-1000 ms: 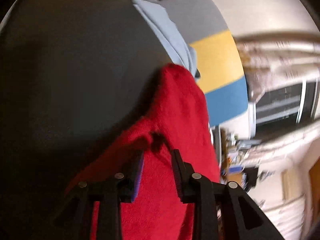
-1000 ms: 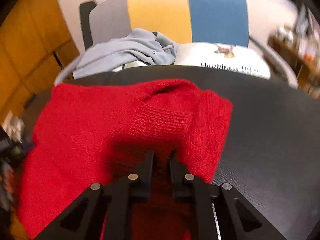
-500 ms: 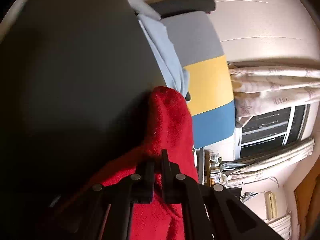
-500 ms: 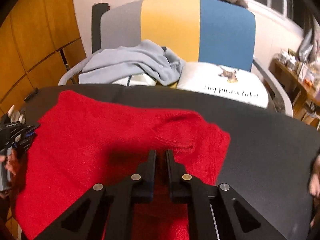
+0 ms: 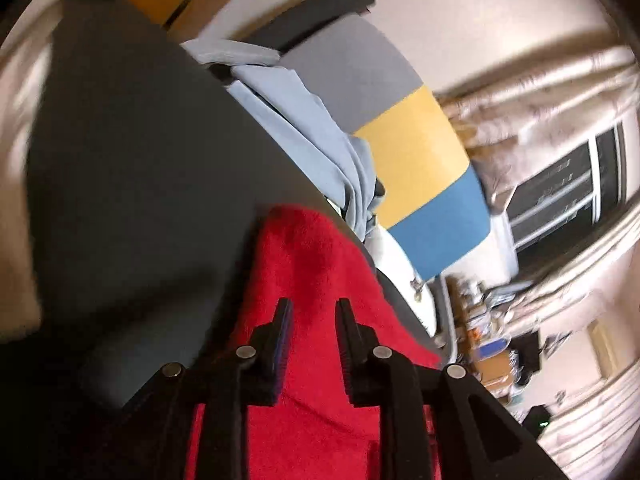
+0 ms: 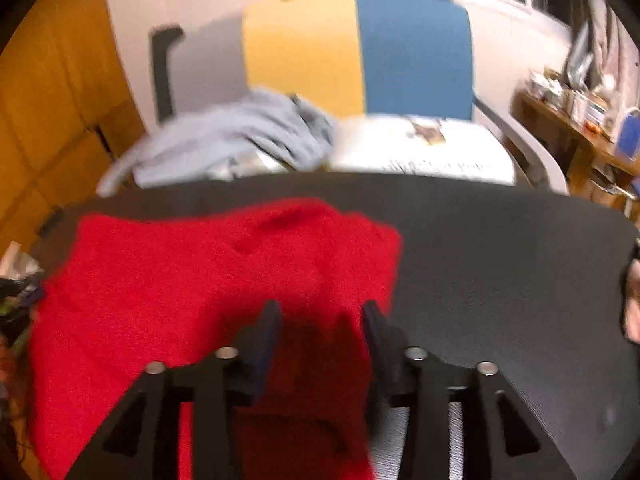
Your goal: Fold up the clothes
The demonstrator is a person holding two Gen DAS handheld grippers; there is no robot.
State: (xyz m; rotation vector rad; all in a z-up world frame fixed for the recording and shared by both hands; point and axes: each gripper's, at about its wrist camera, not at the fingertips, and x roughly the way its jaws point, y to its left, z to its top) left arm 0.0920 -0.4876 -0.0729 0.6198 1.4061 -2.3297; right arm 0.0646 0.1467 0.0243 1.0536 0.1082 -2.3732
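Both tools hang above the fuzzy red knitted garment (image 6: 200, 288), which lies spread on the dark grey surface (image 6: 500, 264). Jaws of the left tool (image 5: 313, 312) are opening, a narrow gap showing red knit behind them, nothing pinched. Jaws of the right tool (image 6: 320, 314) are opening wider, over the garment's near right part, pads clear of it. Blur softens the garment's folds; its near edge is cut off behind the tool bodies. Beyond the garment, a pale blue-grey cloth (image 6: 240, 136) slumps on a grey, yellow and blue chair (image 6: 360, 48), partly hidden by the surface edge.
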